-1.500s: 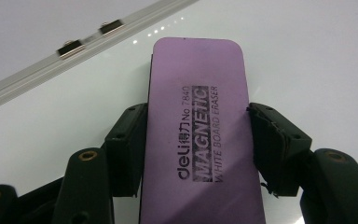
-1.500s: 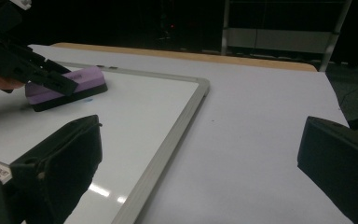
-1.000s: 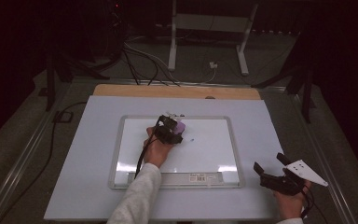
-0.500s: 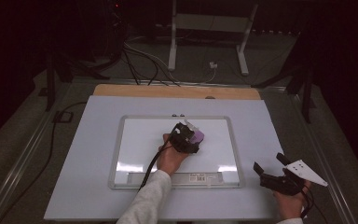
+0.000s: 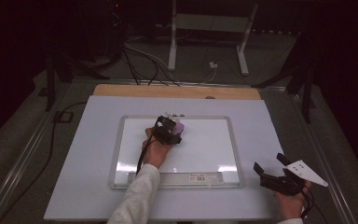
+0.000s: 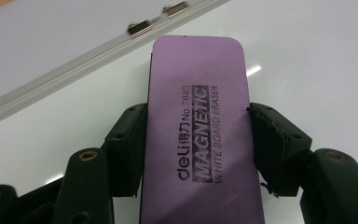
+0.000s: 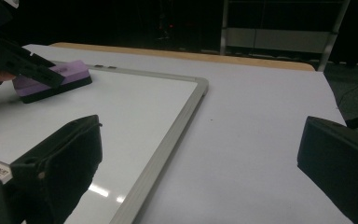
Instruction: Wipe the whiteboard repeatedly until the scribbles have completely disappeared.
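Back leftward slid one eraser (image 6: 198, 135) on one whiteboard (image 5: 205, 149).

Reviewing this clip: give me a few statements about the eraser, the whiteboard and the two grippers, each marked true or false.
1. The left gripper is clamped on a purple eraser. True.
2. The eraser lies flat on the whiteboard. True.
3. The right gripper holds a marker. False: its jaws stand wide apart with nothing between them.
4. The eraser is near the board's bottom edge. False: it sits close to the top frame, by the metal clips.
5. The right gripper is over the whiteboard. False: it rests beside the board's lower right corner, on the white table.
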